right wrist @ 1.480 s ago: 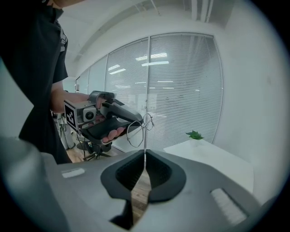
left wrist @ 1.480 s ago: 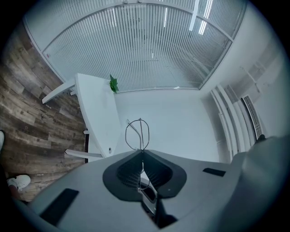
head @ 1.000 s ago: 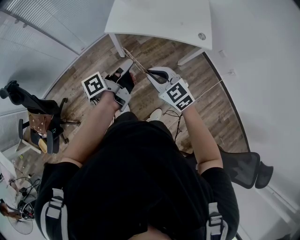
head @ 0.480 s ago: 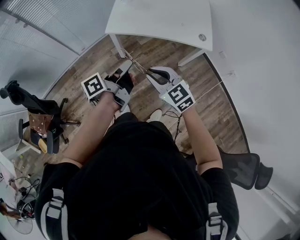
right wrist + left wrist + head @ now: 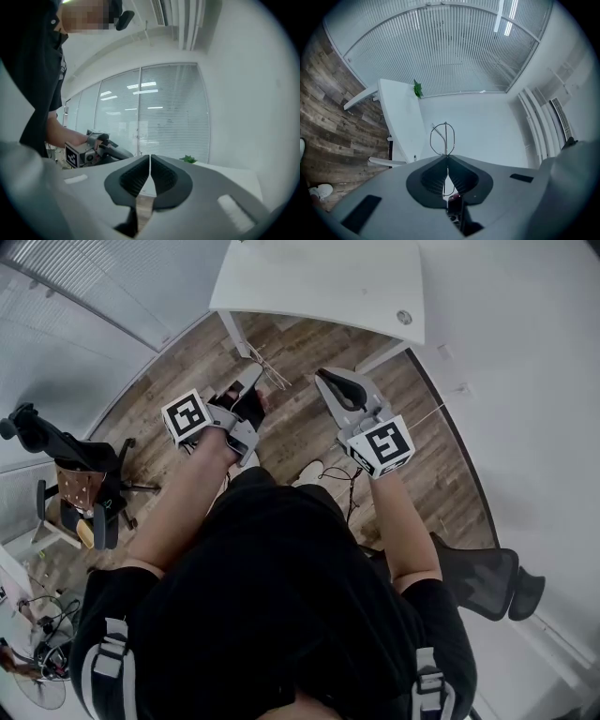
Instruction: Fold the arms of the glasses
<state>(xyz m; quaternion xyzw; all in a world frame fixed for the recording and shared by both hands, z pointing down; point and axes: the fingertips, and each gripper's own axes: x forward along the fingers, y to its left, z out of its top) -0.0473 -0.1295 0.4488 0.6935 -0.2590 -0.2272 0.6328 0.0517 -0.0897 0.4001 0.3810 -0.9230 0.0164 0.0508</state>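
Two grippers in view, one loaded; left gripper (image 5: pixel 447 158) has its jaws closed on the glasses (image 5: pixel 442 138), with the thin wire frame pinched between the ribbed pads; one rim loop stands clear beyond the jaw tips, upright, with a straight wire crossing it top to bottom; which part of the frame that wire is, cannot tell. The right gripper (image 5: pixel 150 161) has just been closing its jaws and they now meet, nothing between them; in the head view it sits to the right of the glasses, apart from them, no contact. Location: glasses held in the air over the wood floor (image 5: pixel 309 427), in front of the white desk (image 5: pixel 328 277), not resting on it.

Handling, judged: very light; thin metal wire, springy rather than stiff, easily bent out of true; hinges probably the weak point; lenses not discernible. Smooth wire is likely to slip or swivel in a pinch hold; best taken on the front frame near a rim, with the free gripper pressing an arm lightly near its free end so it turns about the hinge only.

Orientation: in the head view the wire runs on a diagonal, upper left near the desk to lower right; long axis along that line, roughly crosswise to the left gripper; which end is the front, cannot tell.
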